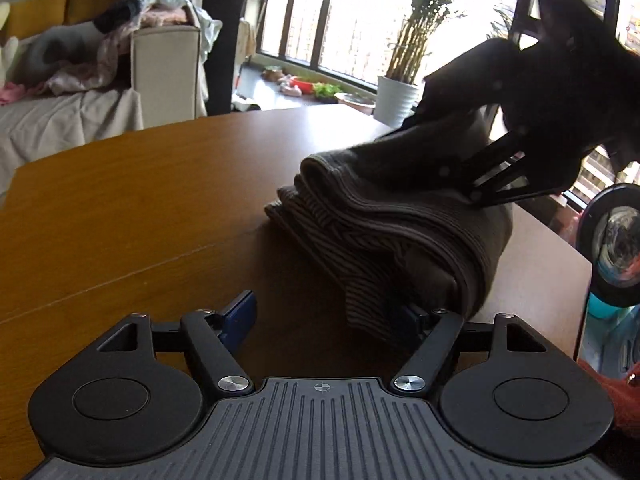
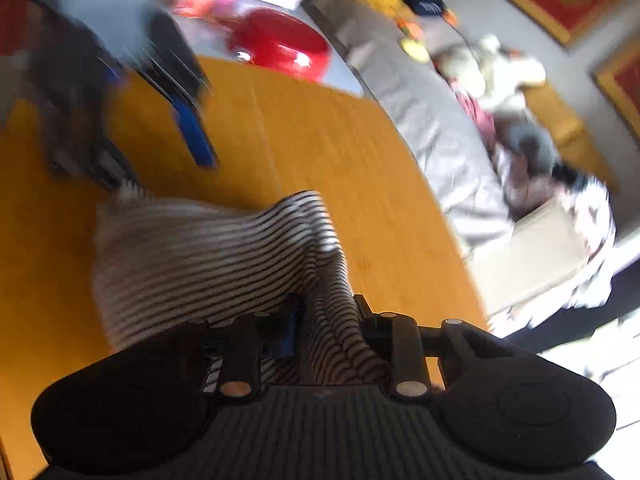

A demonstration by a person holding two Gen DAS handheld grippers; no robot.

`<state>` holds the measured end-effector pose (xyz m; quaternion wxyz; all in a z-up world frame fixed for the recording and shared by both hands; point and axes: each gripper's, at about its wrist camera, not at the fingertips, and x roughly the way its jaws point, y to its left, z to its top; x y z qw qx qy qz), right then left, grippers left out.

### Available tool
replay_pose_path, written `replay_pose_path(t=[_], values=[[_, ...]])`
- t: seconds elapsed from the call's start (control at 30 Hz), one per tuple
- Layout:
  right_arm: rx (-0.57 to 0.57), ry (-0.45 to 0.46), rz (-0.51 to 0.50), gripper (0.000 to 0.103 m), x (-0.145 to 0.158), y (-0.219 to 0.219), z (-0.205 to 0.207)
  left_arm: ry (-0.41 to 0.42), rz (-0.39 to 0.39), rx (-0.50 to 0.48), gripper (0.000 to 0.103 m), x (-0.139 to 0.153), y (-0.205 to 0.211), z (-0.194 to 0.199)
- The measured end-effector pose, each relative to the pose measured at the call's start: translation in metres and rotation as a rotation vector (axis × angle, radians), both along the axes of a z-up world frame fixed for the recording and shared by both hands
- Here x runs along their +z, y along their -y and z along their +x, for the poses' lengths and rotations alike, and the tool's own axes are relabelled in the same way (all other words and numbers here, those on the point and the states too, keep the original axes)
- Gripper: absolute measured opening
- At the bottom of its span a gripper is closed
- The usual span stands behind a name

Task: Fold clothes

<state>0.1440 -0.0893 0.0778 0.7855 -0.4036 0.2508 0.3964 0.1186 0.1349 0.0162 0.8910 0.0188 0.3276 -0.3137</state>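
Striped garment (image 1: 384, 216), bunched in several layers, sits on the wooden table (image 1: 120, 200) toward its right side, part lifted off the surface. My right gripper (image 2: 326, 328) is clamped on a fold of it; stripes run straight between the fingers in the right wrist view, which is motion-blurred. From the left wrist view the same gripper comes in from upper right, pinching the top of the bundle and raising it.

My left gripper (image 1: 332, 316) has its fingers spread wide. The right blue pad (image 1: 404, 316) is touching or tucked under the near hanging edge, the left pad (image 1: 240, 314) is out over bare table, so nothing held.

Step in hand, my guess: carrying a fold over or resettling the bundle. To do it well: keep the right pinch through all layers so none slide out, close the left on the loose near edge before pulling, keep the two grips level so the fold line stays straight, and lay it down inside the table's right edge, which is close.

Containers: white planter (image 1: 396, 100) by the window holds a tall leafy plant. Red tub (image 2: 284, 48) beyond the table, contents not visible. Beige box or bin (image 1: 166, 68) by the sofa has loose clothes heaped over its top.
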Motion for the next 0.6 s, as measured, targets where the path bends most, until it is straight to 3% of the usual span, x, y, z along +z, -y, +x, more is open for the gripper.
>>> replay_pose_path(t=[0.13, 0.23, 0.33, 0.4, 0.5, 0.53, 0.57, 0.6], values=[[-0.115, -0.089, 0.155, 0.032, 0.003, 0.016, 0.017, 0.081, -0.066, -0.002, 0.079, 0.035, -0.008, -0.005], [-0.2, -0.119, 0.223, 0.046, 0.007, 0.027, 0.022, 0.122, -0.127, -0.091, 0.079, 0.054, 0.017, 0.001], [-0.266, -0.109, 0.285, 0.066, 0.023, 0.042, 0.02, 0.131, -0.096, -0.202, 0.079, 0.049, 0.059, 0.009], [-0.305, -0.057, 0.34, 0.069, 0.039, 0.057, 0.016, 0.113, -0.03, -0.223, 0.078, 0.037, 0.084, 0.019], [-0.357, 0.054, 0.426, 0.069, 0.059, 0.079, -0.006, 0.08, 0.026, -0.189, 0.077, 0.021, 0.099, 0.039], [-0.36, 0.058, 0.461, 0.062, 0.062, 0.085, -0.012, 0.063, 0.014, -0.175, 0.077, 0.02, 0.098, 0.045], [-0.357, 0.045, 0.497, 0.043, 0.064, 0.089, -0.017, 0.046, 0.0, -0.164, 0.077, 0.019, 0.097, 0.052], [-0.358, 0.015, 0.529, 0.035, 0.063, 0.092, -0.02, 0.037, -0.002, -0.157, 0.077, 0.019, 0.097, 0.056]])
